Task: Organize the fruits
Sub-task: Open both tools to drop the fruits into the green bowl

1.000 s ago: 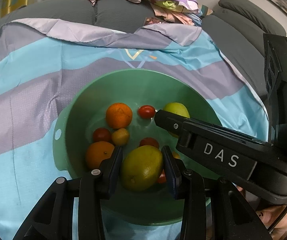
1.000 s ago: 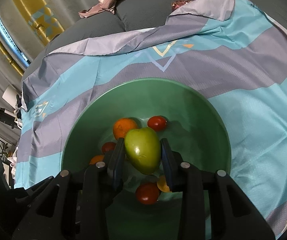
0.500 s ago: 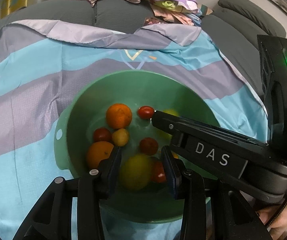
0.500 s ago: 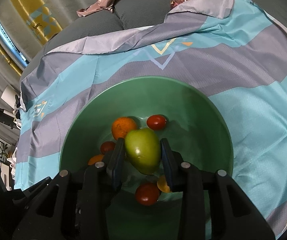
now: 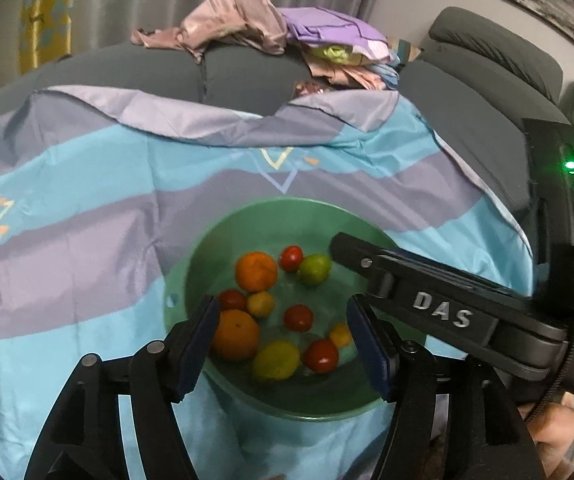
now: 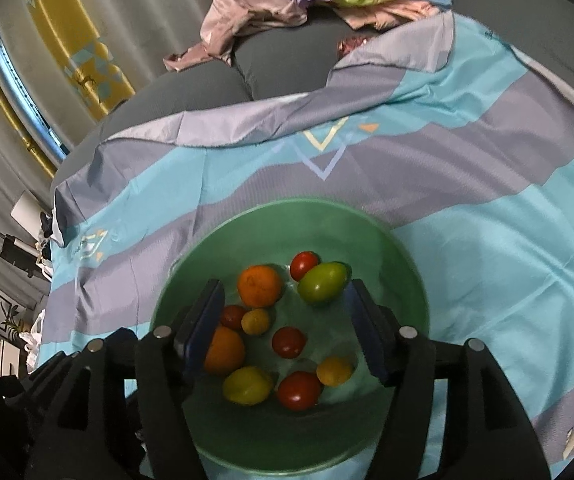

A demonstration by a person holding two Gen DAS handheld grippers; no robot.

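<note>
Grey sofa [image 5: 255, 76] fills the background, striped blue and purple-grey cloth [image 5: 87, 208] draped over it, heap of crumpled clothes [image 5: 271, 28] at top centre of the left wrist frame, curtain [image 6: 67, 40] with yellow pattern at upper left of the right wrist frame.

Green bowl [image 6: 367, 232] sits on the cloth, lower centre in both views. All fruit is inside it:
- large orange [image 6: 259, 286] upper left of the bowl floor, second orange [image 6: 225, 350] lower left, partly behind a tool finger
- green fruit [image 6: 322, 282] upper right, touching a small red tomato [image 6: 304, 265] just above-left of it
- yellow-green lemon [image 6: 247, 385] low centre, red tomato [image 6: 298, 391] just right of it
- small yellow-orange fruit [image 6: 334, 370] right of that, another small yellow one [image 6: 255, 321] beside a dark red tomato [image 6: 233, 317]
- one more red tomato [image 6: 289, 342] in the middle

Left tool [image 5: 283, 348] above the near rim, fingers spread wide, nothing between them. Right tool [image 6: 283, 330] also spread wide and holding nothing, over the bowl. In the left wrist view the right tool's black body crosses from the right edge to mid-frame, lettered "DAS", green light lit at upper right. Bit of hand [image 5: 547, 436] visible at lower right, under that tool.
</note>
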